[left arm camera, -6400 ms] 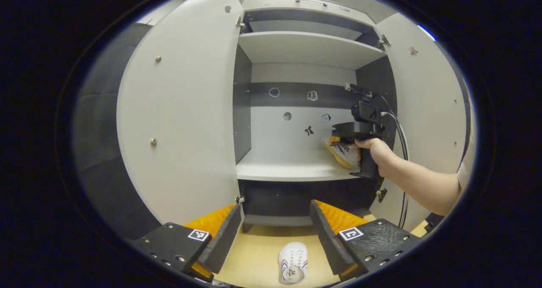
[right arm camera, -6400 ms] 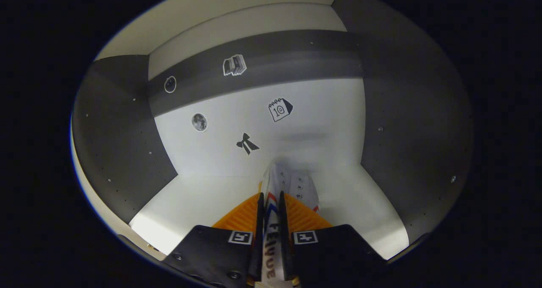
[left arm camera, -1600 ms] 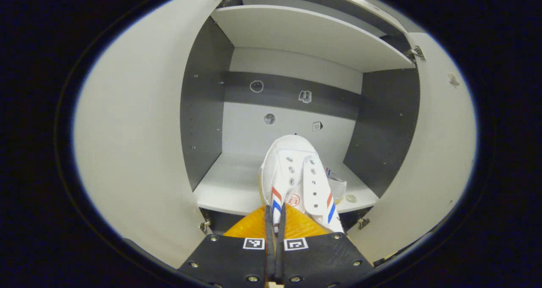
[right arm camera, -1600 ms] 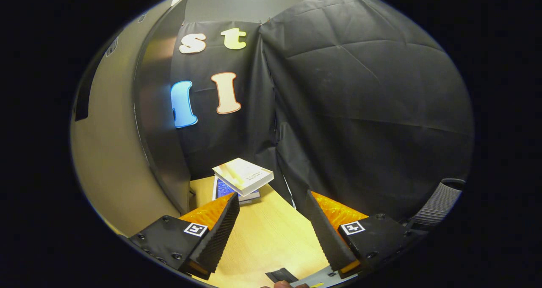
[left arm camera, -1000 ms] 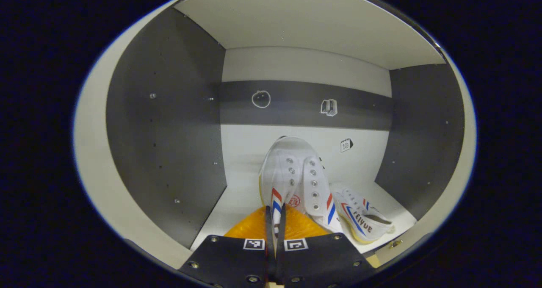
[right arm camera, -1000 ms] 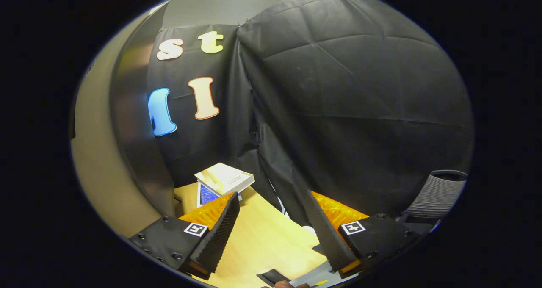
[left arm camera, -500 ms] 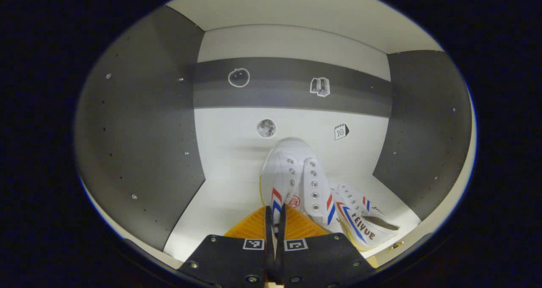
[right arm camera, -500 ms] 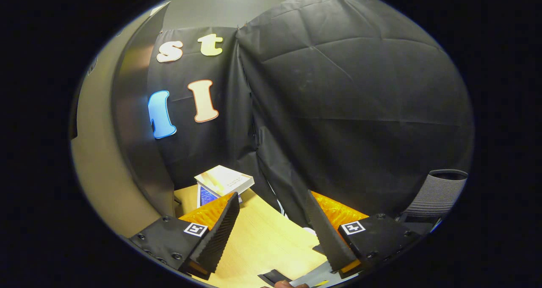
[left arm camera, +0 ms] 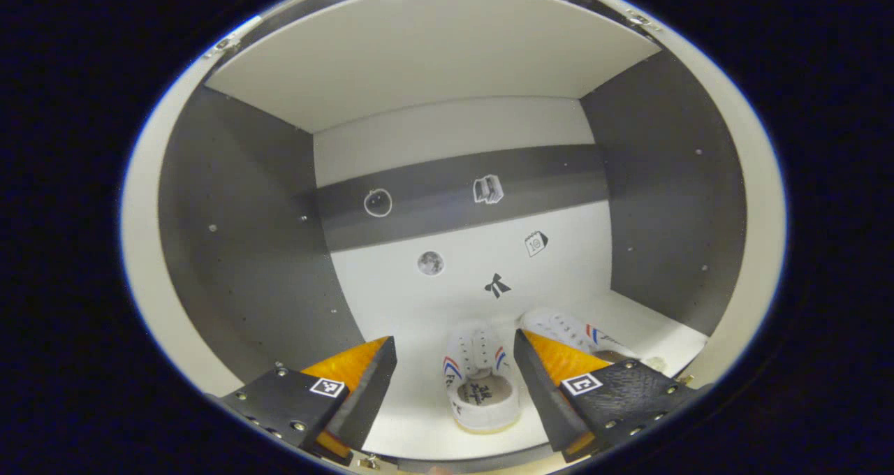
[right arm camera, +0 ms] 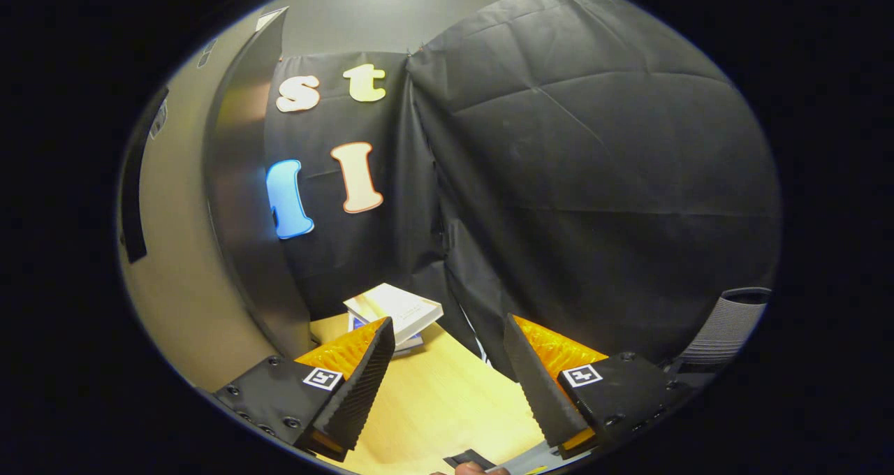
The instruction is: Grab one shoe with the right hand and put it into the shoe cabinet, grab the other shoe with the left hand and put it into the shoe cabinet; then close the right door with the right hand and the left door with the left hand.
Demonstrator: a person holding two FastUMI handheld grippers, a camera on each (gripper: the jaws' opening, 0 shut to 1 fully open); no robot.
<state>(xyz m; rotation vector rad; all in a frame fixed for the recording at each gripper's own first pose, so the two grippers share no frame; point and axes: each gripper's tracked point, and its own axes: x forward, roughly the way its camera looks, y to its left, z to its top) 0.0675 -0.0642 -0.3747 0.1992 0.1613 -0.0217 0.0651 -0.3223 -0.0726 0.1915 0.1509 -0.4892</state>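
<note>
Shoe [left arm camera: 481, 388] sits on the cabinet shelf [left arm camera: 412, 398] between the open left tongs [left arm camera: 454, 384]; right tongs [right arm camera: 447, 370] open, empty.

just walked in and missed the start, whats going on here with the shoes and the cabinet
A person is putting a pair of shoes into a shoe cabinet with two handheld claws. Both shoes now sit on the shelf: one white shoe lies free between the open fingers of the left claw, and the second shoe lies just beyond it to the right. The right claw is open and empty, out over the wooden floor near some books. Neither claw is on a door yet.
</note>
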